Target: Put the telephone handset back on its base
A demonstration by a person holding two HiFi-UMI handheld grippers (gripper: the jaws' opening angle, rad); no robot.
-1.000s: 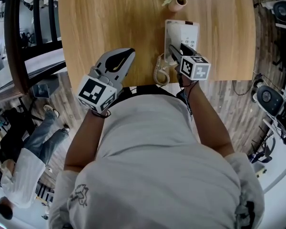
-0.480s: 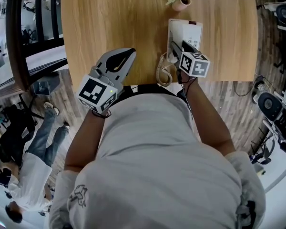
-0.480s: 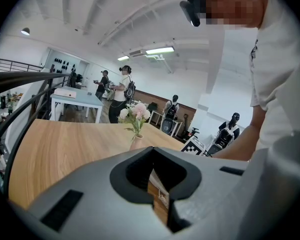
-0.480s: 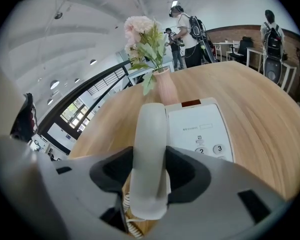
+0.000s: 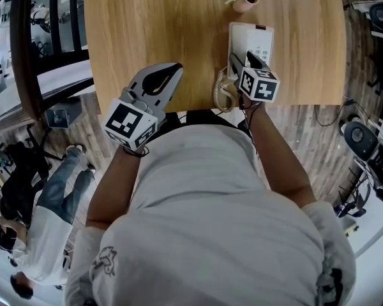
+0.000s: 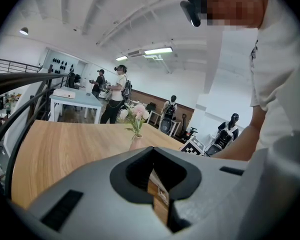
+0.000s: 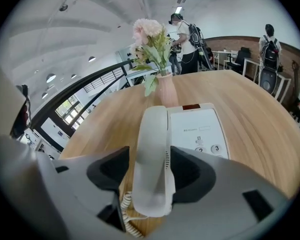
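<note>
**A:** What's the setting, from the right gripper view?

**B:** A pale wooden table in a big, bright hall, with a dark railing at the left and people standing at the back. A pink vase stands upright on the table and holds pink flowers. It is just past the far end of the white telephone base.

**A:** And the handset?

**B:** The handset lies lengthwise along the left side of the base, and its coiled cord hangs below its near end. I cannot tell whether it is fully seated. It sits between the jaws of the right gripper. Those jaws have just been opening and now stand wide, with dark gaps showing on either side of the handset.

**A:** What does the left gripper view show?

**B:** The left gripper has its jaws drawn together with nothing between them. Past them are the tabletop, the vase with its flowers, and people standing at a far table.

**A:** And the head view?

**B:** The right gripper is over the near end of the base at the table's near edge, and the cord curls just to its left. The left gripper is at the same edge, well apart from the telephone. The vase is near the base's far end.
</note>
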